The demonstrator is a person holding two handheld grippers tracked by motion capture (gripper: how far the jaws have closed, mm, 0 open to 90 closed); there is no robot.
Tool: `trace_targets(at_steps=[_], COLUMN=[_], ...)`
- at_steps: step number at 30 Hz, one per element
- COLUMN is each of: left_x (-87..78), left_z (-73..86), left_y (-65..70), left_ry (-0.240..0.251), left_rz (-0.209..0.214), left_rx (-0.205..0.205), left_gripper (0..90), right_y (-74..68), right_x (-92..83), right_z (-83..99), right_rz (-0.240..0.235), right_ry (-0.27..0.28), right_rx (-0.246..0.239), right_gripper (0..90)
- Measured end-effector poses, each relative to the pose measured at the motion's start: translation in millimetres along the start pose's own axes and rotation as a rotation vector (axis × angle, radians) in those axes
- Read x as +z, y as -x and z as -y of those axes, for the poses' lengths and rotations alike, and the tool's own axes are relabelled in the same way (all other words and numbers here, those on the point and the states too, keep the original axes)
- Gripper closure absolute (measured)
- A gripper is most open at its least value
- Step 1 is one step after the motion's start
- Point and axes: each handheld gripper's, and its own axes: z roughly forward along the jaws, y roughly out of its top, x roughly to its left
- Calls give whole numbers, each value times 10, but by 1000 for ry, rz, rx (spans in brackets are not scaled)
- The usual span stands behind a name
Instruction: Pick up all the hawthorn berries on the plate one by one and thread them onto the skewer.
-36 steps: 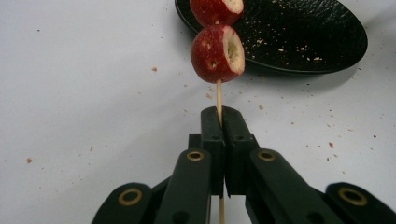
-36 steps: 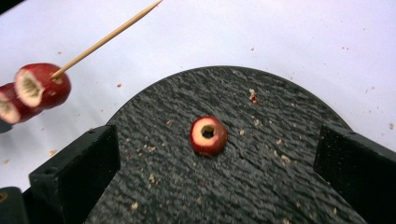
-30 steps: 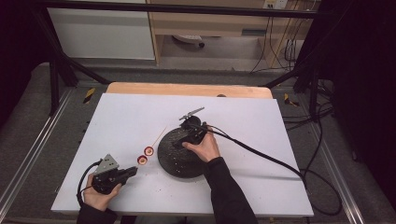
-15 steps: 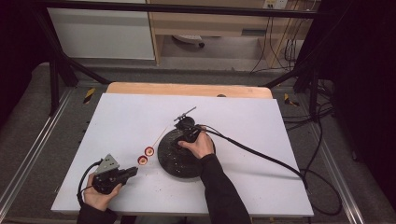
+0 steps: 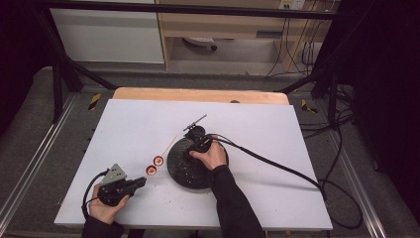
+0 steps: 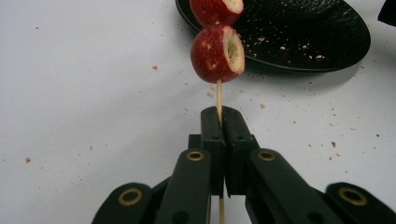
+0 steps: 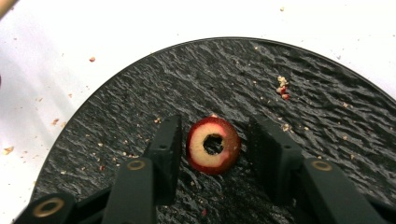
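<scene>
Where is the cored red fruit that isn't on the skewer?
The loose fruit lies on the black plate, between the right tongs' jaws, which have been closing and aren't touching it.

We see a white table top (image 5: pixel 277 129) on a wooden board (image 5: pixel 198 94), grey floor (image 5: pixel 29 148) around, a pale cabinet (image 5: pixel 109 34) behind, cables (image 5: pixel 341 144) trailing right.

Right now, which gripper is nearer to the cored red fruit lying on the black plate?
Right. The right gripper has the cored fruit between its closing jaws; the left gripper is off the plate.
</scene>
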Motion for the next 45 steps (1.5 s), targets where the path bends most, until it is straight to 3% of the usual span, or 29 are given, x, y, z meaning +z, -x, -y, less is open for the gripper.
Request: trace_targets(at_steps=[11,28,37,45], left_x=[0,2,20,43], left_z=[0,-11,-17,-27], left_y=[1,32,62,101], left_ry=[0,3,-2,-2], left_rz=[0,1,5,9], left_rx=[1,12,22,30], left_gripper=[881,881,881,882], right_y=[-20,-73,4,83], right_x=[-3,-326,-492,-600], right_z=[8,56,239,495], right_rz=[-5,40,31,-10], right_ry=[-6,16,81,208], right_rx=[2,11,60,132], right_gripper=[618,620,620,621])
